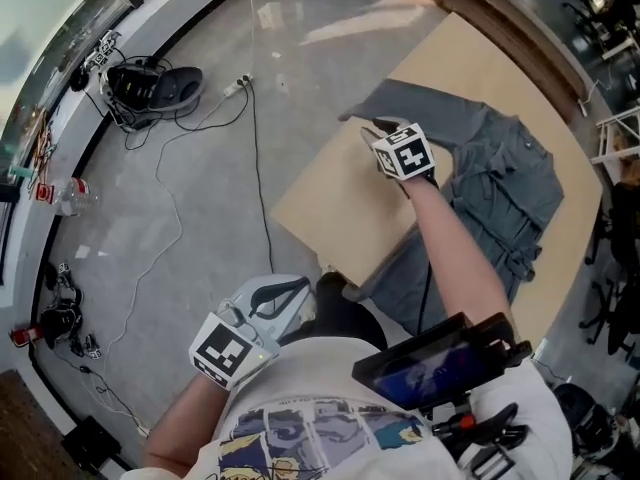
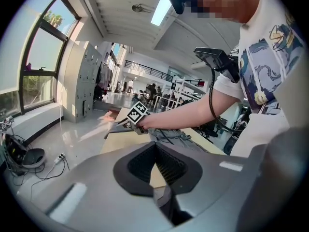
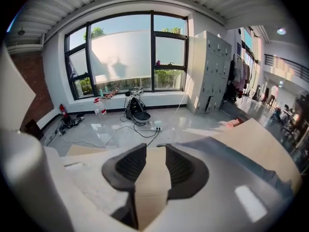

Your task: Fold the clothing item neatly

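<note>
A grey button-up garment [image 1: 500, 183] lies spread on the tan table [image 1: 340, 208], with one sleeve reaching toward the table's far-left side. My right gripper [image 1: 378, 130] hovers at that sleeve's end, arm stretched over the cloth. Its jaws stand apart; in the right gripper view only bare tabletop shows in the gap of the right gripper [image 3: 155, 151], and the grey sleeve [image 3: 218, 150] lies just beyond it. My left gripper [image 1: 290, 293] is held near my body, off the table's near corner, shut on nothing. The left gripper view shows the left gripper [image 2: 155, 146] aimed at the table and the right gripper [image 2: 126, 123].
Cables and a power strip [image 1: 237, 86] run across the grey floor left of the table, near a black bag [image 1: 155, 88]. A dark screen device [image 1: 435, 363] hangs at my chest. Chairs [image 1: 615, 248] stand past the table's right side. Lockers [image 3: 212, 71] stand by the windows.
</note>
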### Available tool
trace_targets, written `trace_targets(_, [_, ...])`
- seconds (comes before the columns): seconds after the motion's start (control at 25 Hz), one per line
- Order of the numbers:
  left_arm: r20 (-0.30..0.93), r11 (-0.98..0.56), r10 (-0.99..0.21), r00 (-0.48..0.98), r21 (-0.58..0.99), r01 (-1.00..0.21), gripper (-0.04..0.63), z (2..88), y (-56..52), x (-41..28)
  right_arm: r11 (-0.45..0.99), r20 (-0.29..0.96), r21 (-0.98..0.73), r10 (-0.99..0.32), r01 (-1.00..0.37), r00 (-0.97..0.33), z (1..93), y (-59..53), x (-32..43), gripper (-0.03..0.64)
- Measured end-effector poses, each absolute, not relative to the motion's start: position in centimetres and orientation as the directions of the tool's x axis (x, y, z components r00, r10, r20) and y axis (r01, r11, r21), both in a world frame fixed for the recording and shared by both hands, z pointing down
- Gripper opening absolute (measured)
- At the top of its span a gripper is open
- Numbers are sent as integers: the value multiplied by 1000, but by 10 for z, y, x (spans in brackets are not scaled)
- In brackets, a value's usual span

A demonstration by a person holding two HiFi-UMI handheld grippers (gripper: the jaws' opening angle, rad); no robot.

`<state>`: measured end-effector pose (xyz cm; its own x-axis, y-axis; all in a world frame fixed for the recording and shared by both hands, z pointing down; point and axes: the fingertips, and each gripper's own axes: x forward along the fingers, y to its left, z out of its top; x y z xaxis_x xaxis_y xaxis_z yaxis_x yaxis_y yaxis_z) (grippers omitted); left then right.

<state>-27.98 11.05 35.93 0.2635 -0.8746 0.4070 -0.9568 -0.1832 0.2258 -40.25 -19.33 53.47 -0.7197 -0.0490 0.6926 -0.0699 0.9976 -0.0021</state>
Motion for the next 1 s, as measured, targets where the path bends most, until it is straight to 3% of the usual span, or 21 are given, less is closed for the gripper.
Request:
trace_targets(0.36, [441,-108,-870,221,266,-958,8,374,90,-311,995,779,44,18,84,-626,577,-219,-455,154])
trace_targets(0.88, [472,-79,-853,223,304,-949,8,392,79,-324,995,806,-40,89,96,-585,611,-237,-460,186])
trace_targets(1.0, [474,-79,-852,225,307,-948,8,394,76,-325,996,804,-29,75,86,-590,611,-239,-460,154])
